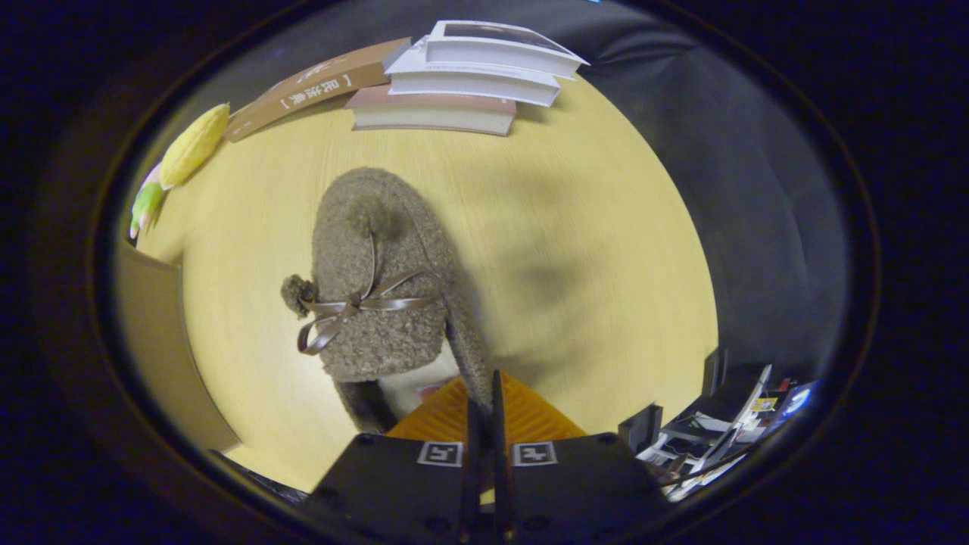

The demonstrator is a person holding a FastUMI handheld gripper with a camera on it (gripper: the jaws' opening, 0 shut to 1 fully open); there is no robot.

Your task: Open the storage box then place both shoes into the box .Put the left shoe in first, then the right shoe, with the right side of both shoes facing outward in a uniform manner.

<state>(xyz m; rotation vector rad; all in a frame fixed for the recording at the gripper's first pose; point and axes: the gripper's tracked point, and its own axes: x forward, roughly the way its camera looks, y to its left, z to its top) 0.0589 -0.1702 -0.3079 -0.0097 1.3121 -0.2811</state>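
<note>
1. Fuzzy brown shoe (pixel 382 288) with a ribbon bow hangs just ahead of the tool (pixel 485 409), toe pointing away, over the yellow wooden tabletop (pixel 590 227).
2. Tool fingers are drawn together on the rim of the shoe's opening at the heel; both fingers look pressed on that thin edge, so it reads as clamped on the shoe.
3. Brown panel (pixel 163 348) beside the shoe is probably the storage box wall; can't confirm, and can't tell if it's open.
4. Stack of books (pixel 462 83) lies beyond the shoe, with a yellow toy (pixel 193 144) off to one side. Both well apart from the path.
5. Judgement: carry phase. Grip is on soft edge material only, so the shoe can swing or slip. Move slowly, keep it level, avoid twisting the wrist.
6. Check which side faces outward before lowering; fix orientation in the air, not inside the box.
</note>
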